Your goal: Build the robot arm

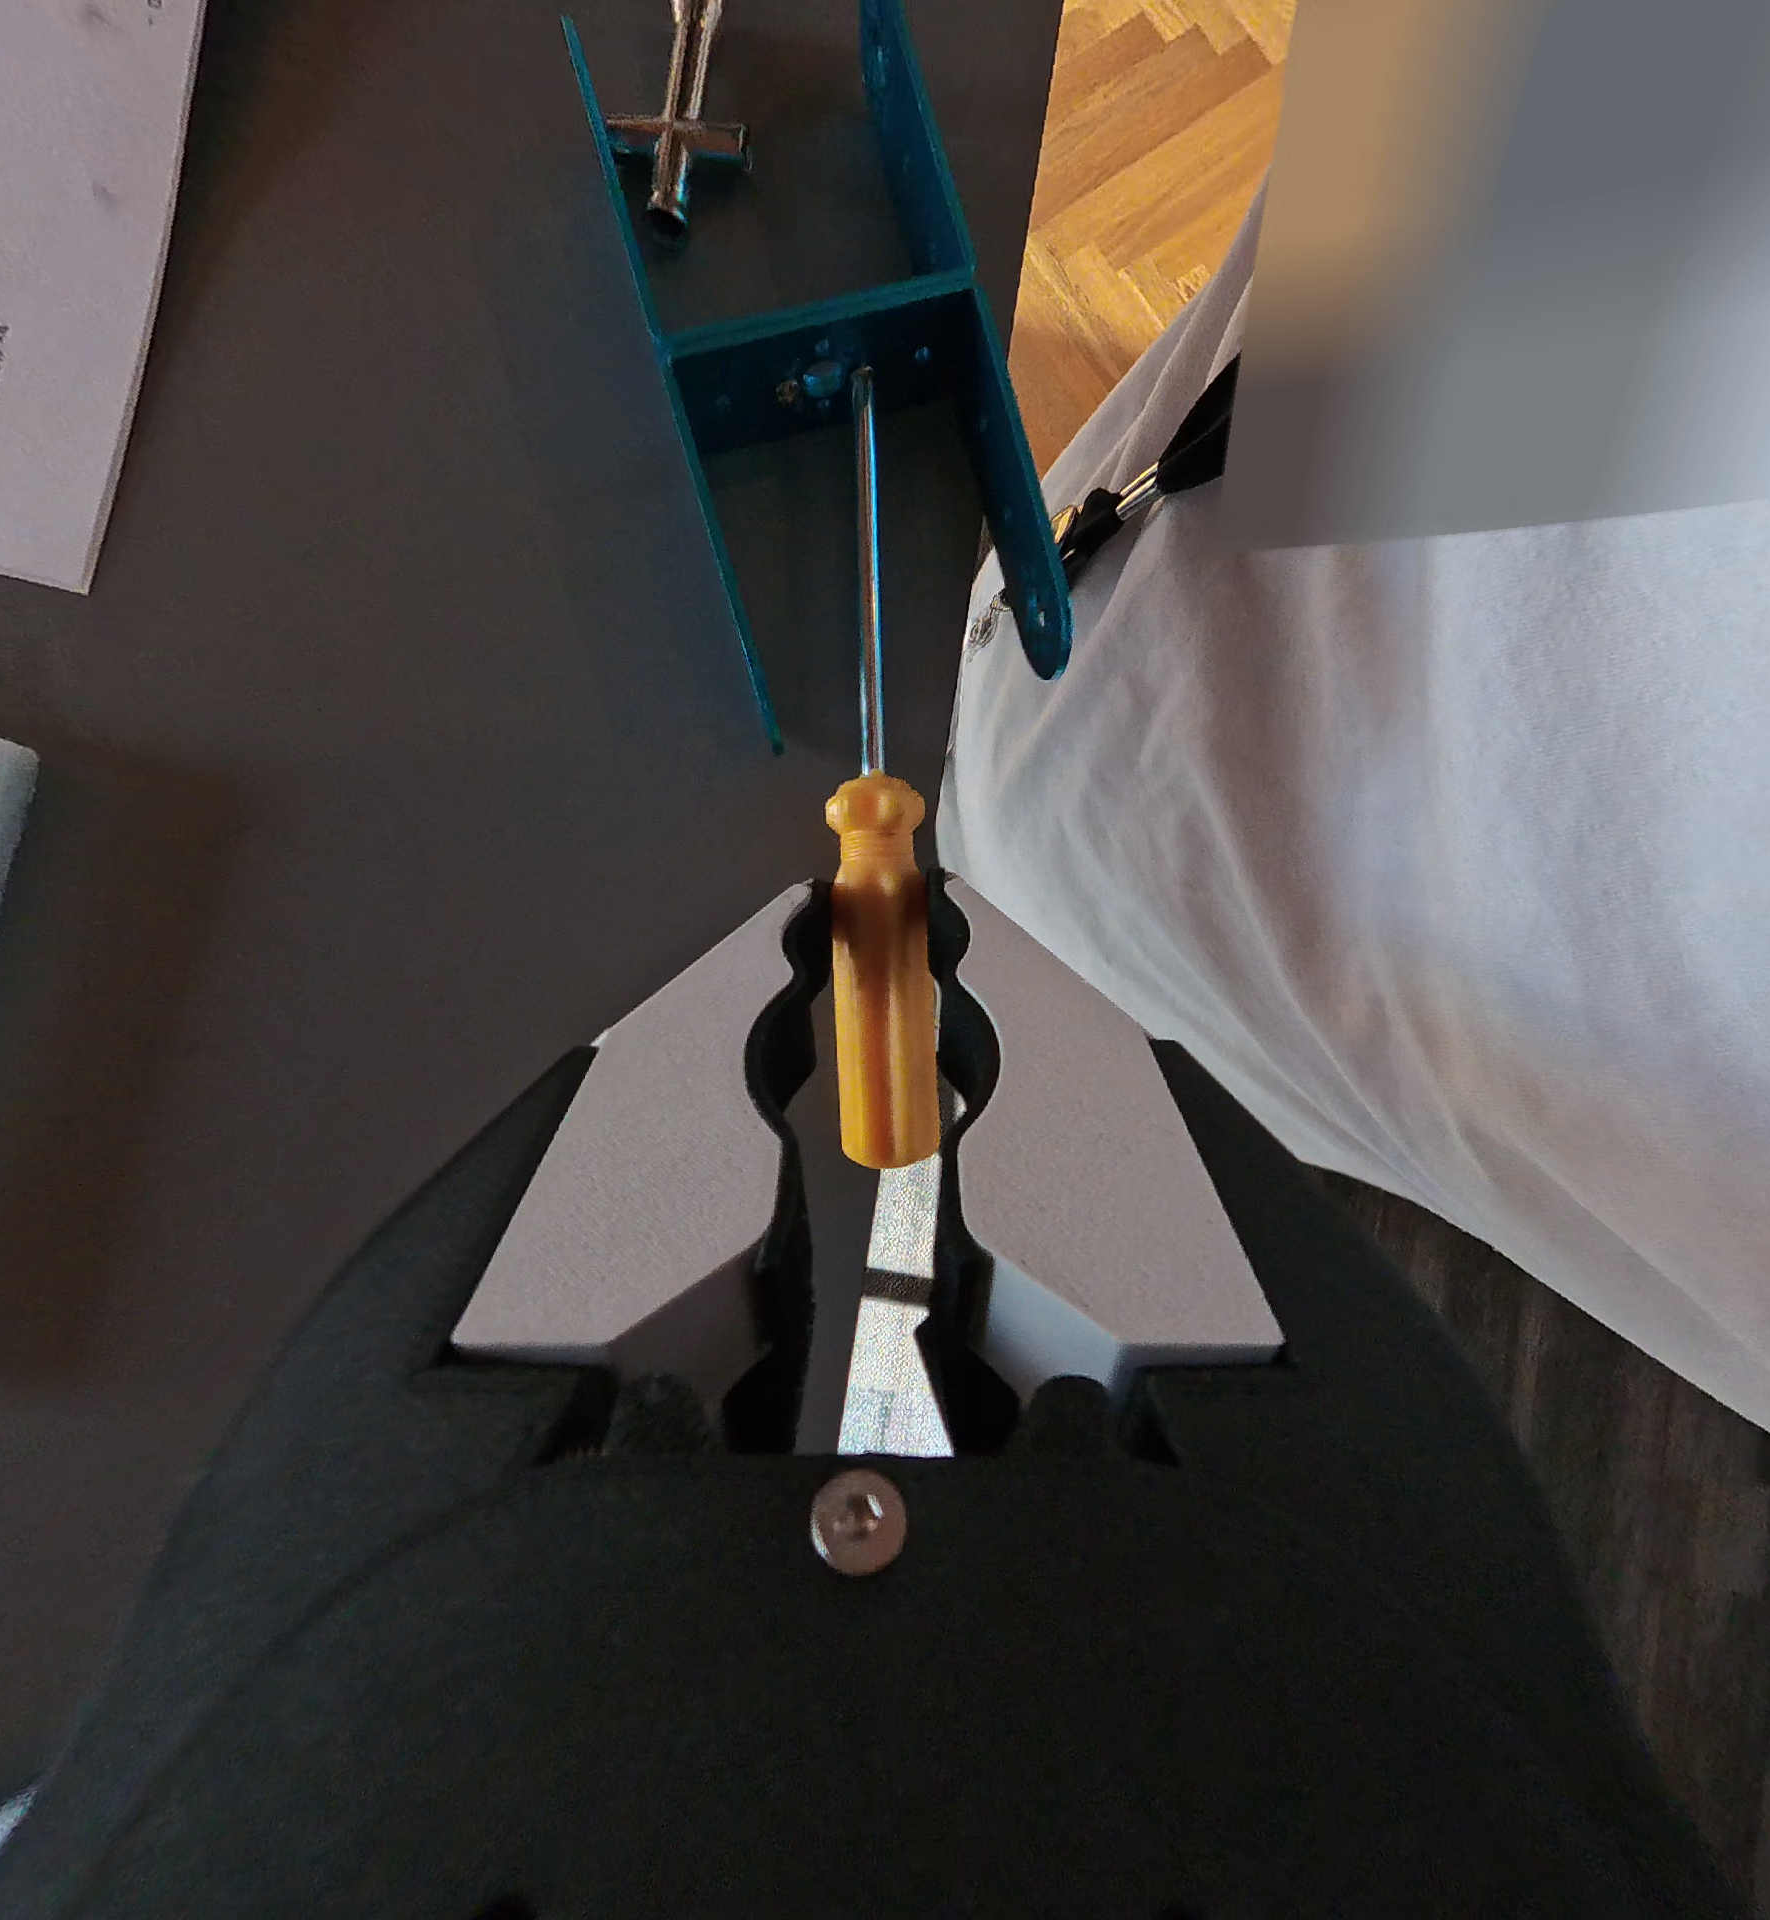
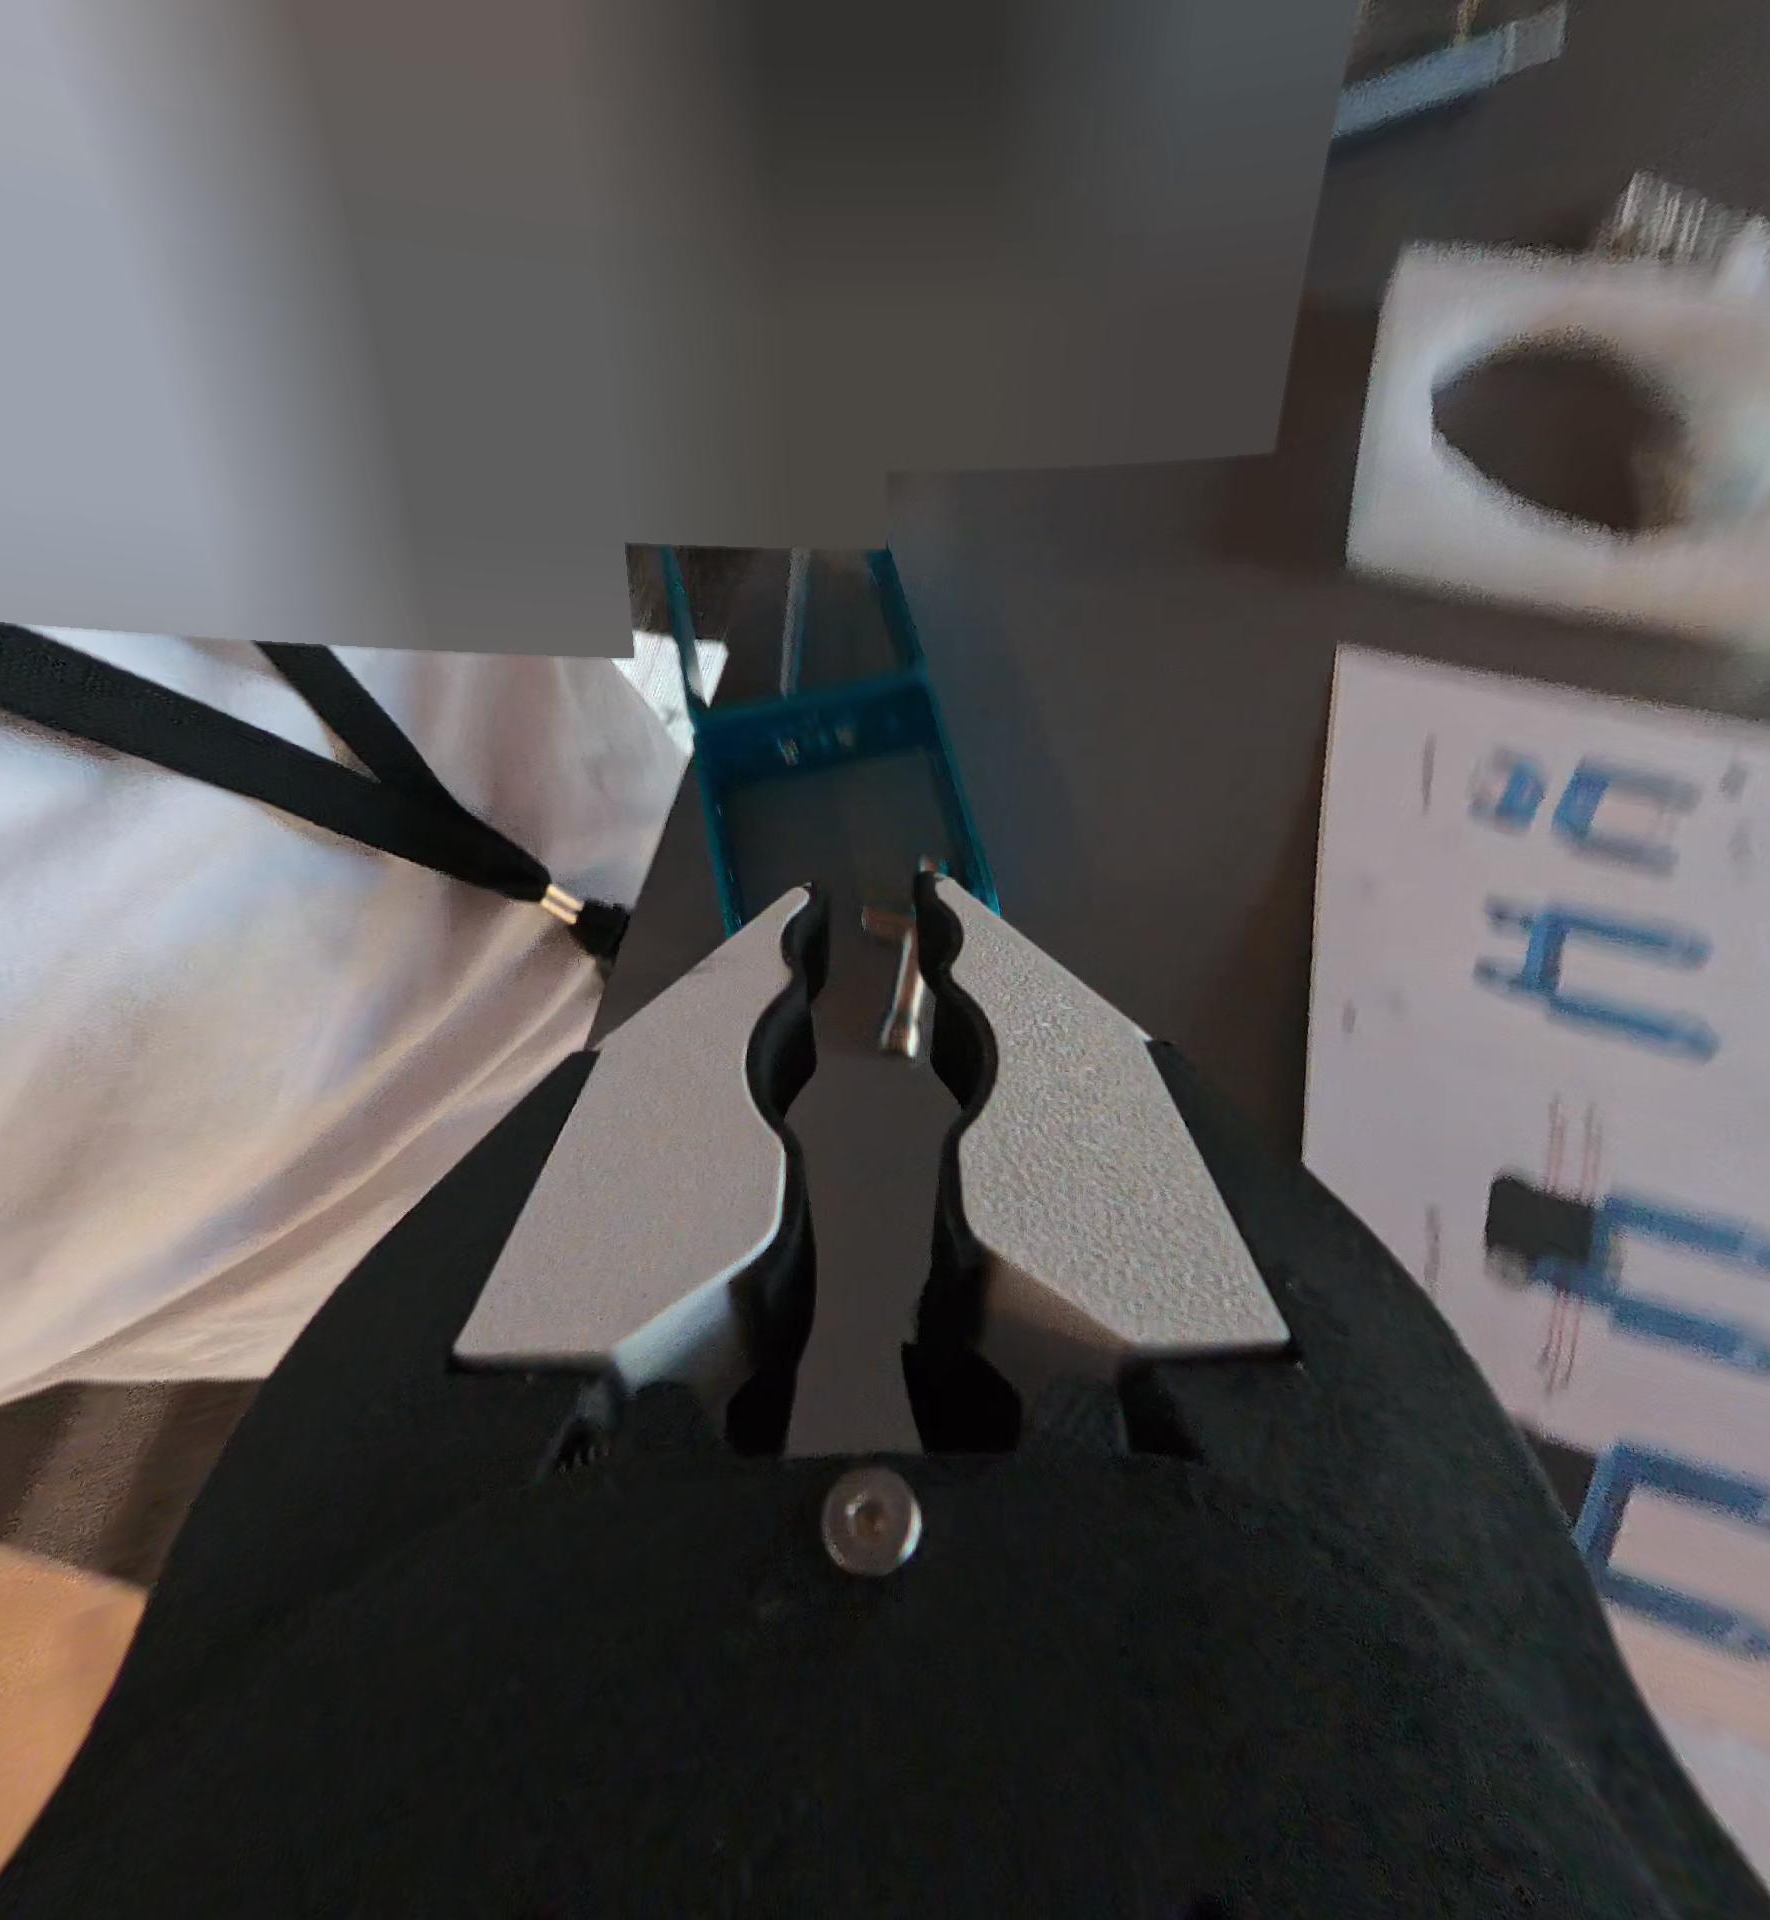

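Note:
My left gripper (image 1: 876, 883) is shut on the yellow handle of a screwdriver (image 1: 883, 1018). Its thin steel shaft reaches forward, and the tip (image 1: 862, 379) rests at a screw on the crossbar of a teal metal frame (image 1: 829, 322) on the dark table. A silver cross-shaped wrench (image 1: 678, 135) lies inside the frame's far bay. My right gripper (image 2: 868, 888) is slightly open and empty. It hovers over the other end of the teal frame (image 2: 819, 717), with the cross wrench (image 2: 902, 987) on the table under the gap, next to the right finger.
A person in a white shirt (image 1: 1380, 883) with a black lanyard (image 2: 341, 790) stands at the table edge beside the frame. A printed sheet (image 1: 39, 260) also shows in the right wrist view (image 2: 1587, 1143). A white block with a round hole (image 2: 1587, 436) sits beyond it. Across from one pair of fingers to the other is roughly 15 centimetres.

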`<state>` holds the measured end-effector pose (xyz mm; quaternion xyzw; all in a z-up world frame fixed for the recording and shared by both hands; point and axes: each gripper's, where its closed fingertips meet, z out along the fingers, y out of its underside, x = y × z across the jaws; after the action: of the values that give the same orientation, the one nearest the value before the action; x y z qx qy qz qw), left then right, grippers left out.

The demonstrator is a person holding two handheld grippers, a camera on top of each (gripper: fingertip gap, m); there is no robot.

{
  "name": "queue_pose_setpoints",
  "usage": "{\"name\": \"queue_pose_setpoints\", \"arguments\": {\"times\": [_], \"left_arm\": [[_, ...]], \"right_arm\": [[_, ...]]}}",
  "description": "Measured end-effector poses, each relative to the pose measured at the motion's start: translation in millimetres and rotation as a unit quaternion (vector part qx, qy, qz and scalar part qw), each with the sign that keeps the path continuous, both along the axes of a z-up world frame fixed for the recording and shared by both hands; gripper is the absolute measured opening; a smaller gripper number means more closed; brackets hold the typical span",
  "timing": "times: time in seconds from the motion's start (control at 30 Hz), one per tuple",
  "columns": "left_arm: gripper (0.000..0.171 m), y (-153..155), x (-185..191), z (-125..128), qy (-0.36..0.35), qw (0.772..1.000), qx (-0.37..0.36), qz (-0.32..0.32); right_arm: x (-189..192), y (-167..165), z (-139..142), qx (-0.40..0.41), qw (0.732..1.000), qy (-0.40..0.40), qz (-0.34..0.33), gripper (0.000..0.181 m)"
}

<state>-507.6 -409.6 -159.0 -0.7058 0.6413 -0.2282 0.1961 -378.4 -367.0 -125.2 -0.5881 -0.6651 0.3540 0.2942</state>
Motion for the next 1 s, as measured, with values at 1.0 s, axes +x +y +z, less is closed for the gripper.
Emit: {"name": "queue_pose_setpoints", "arguments": {"times": [1.0], "left_arm": [[0.017, -10, 10, 1, 0.023, 0.999, -0.027, 0.022]], "right_arm": [[-34, -31, -19, -0.242, 0.963, -0.078, 0.092, 0.004]]}}
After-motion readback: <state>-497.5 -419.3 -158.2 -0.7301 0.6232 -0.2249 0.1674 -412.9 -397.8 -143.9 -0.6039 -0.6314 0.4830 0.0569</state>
